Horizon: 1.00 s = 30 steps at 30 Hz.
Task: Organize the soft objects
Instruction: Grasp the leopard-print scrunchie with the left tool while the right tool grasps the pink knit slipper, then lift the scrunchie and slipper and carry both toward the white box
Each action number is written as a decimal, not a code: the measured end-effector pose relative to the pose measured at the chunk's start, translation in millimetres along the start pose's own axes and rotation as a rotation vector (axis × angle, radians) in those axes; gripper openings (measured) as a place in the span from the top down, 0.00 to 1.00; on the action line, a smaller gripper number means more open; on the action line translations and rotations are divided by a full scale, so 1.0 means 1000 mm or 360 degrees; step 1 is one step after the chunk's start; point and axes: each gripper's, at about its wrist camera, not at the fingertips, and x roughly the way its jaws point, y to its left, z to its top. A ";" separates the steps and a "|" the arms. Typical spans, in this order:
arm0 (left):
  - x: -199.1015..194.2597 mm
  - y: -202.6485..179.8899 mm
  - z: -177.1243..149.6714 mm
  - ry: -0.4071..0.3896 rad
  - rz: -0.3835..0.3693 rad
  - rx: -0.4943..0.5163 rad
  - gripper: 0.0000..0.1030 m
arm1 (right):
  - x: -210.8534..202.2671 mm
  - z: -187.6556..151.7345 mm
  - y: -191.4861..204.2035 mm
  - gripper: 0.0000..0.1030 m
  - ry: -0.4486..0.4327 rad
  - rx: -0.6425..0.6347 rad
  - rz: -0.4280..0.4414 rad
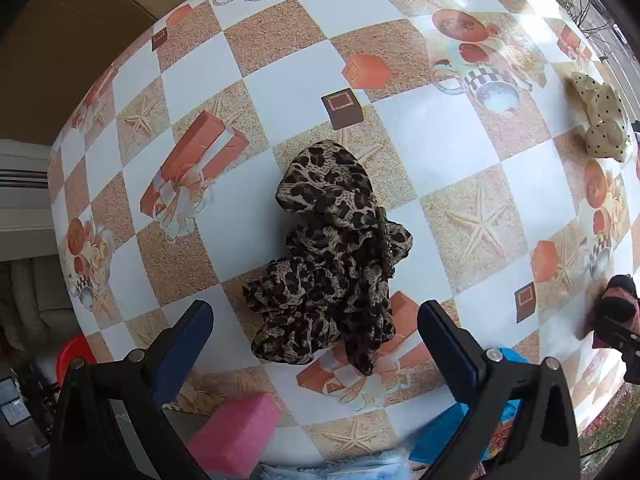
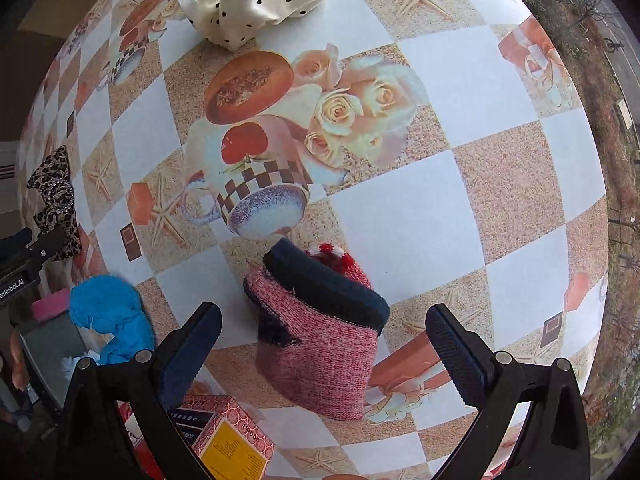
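With both grippers spread wide and empty, lower your left gripper squarely over the leopard-print scarf, pinching its bunched middle.

The left gripper hung over the tabletop, jaws wide apart, a leopard scarf heaped between them. A polka-dot cloth lay at two o'clock, a pink sponge at seven.
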 end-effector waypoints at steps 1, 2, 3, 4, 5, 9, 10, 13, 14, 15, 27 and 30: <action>0.003 -0.001 0.001 -0.0003 -0.0011 -0.0032 0.00 | 0.005 0.001 0.006 0.00 0.0005 -0.0012 -0.0020; 0.005 -0.001 0.003 -0.0008 -0.0018 -0.0059 0.00 | 0.012 0.002 0.007 0.00 0.0010 -0.0022 -0.0048; 0.008 -0.002 0.006 -0.0018 -0.0023 -0.0085 0.00 | 0.013 0.001 0.011 0.00 -0.0008 -0.0036 -0.0103; 0.009 -0.002 0.007 -0.0030 -0.0029 -0.0105 0.00 | 0.014 0.000 0.015 0.00 -0.0024 -0.0050 -0.0142; 0.013 0.000 0.010 -0.0034 -0.0032 -0.0118 0.00 | 0.016 -0.001 0.019 0.00 -0.0026 -0.0057 -0.0170; 0.023 0.004 0.017 -0.0031 -0.0071 -0.0161 0.00 | 0.022 -0.004 0.036 0.00 -0.0034 -0.0063 -0.0231; 0.023 0.005 0.018 -0.0034 -0.0081 -0.0168 0.00 | 0.022 -0.004 0.035 0.00 -0.0031 -0.0058 -0.0225; 0.024 0.007 0.021 -0.0024 -0.0116 -0.0188 0.00 | 0.023 -0.003 0.032 0.00 -0.0029 -0.0055 -0.0225; 0.028 0.009 0.026 -0.0005 -0.0159 -0.0218 0.00 | 0.024 -0.002 0.032 0.00 -0.0032 -0.0058 -0.0224; 0.034 0.015 0.030 0.0026 -0.0237 -0.0266 0.00 | 0.023 -0.002 0.031 0.00 -0.0041 -0.0056 -0.0222; 0.027 0.015 0.033 -0.0021 -0.0243 -0.0287 0.37 | 0.004 -0.016 0.011 0.29 -0.0105 -0.0037 -0.0215; 0.017 0.003 0.030 -0.0080 -0.0236 -0.0182 0.59 | -0.009 -0.025 0.002 0.64 -0.0156 -0.0025 -0.0132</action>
